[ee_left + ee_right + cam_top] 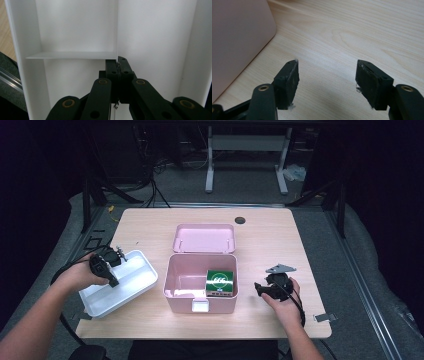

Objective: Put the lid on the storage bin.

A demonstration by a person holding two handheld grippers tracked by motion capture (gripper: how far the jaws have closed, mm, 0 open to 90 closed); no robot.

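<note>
Left gripper [112,281] jaws closed — right gripper [327,82] jaws apart.

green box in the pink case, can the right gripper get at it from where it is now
Probably yes. The right gripper hangs open and empty just beside the pink case, whose lid is folded back. The green box sits against the near-right wall, uncovered, so a reach over the rim from above looks free.
</note>
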